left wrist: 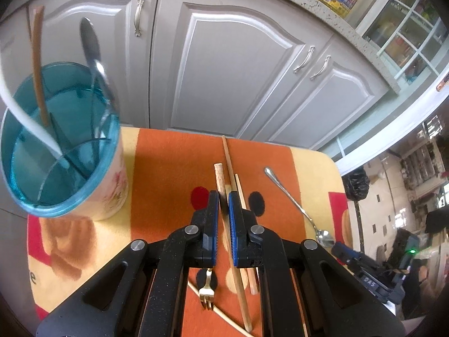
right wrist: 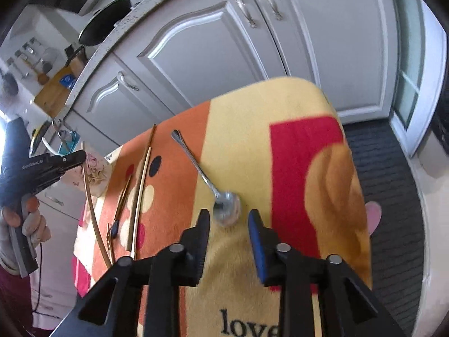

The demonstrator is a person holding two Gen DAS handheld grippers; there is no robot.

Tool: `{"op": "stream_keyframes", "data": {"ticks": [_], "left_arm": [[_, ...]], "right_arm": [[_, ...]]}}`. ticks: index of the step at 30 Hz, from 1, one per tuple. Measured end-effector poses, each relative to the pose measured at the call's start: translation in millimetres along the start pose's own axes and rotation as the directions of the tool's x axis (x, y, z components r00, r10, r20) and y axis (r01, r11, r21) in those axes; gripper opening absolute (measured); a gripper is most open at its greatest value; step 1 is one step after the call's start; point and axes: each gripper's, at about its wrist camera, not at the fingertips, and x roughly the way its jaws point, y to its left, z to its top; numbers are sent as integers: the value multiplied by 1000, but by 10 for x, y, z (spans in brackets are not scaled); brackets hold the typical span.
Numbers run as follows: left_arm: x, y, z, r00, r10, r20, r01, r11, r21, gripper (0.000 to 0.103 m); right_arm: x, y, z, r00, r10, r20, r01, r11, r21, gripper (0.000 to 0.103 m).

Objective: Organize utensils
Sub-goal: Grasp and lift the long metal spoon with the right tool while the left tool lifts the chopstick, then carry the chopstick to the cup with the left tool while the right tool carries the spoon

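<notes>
My left gripper is shut on a wooden chopstick, which it holds above the cloth. In the right wrist view that chopstick hangs down from the left gripper. A blue-rimmed floral utensil holder stands at the left with a white handle, a wooden stick and a metal spoon in it. On the cloth lie two more chopsticks, a gold fork and a silver spoon. My right gripper is open, the spoon's bowl just ahead of its fingertips and untouched.
An orange, yellow and red cloth covers the small table, whose edges fall away at the far and right sides. Grey cabinet doors stand close behind. A gloved hand grips the left tool. A dark mat covers the floor.
</notes>
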Motion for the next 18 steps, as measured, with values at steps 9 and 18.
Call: {"op": "stream_keyframes", "data": {"ticks": [9,18], "left_arm": [[-336,33,-39,999,-10,45,9,1000,5,5],[-766,156,2,993,-34,111,34,999,-1,5]], "right_arm": [[169,28,72,999,36,24,-37,998,45,3],[-402,547,365,991,-58,122,85,969,-231,3]]}}
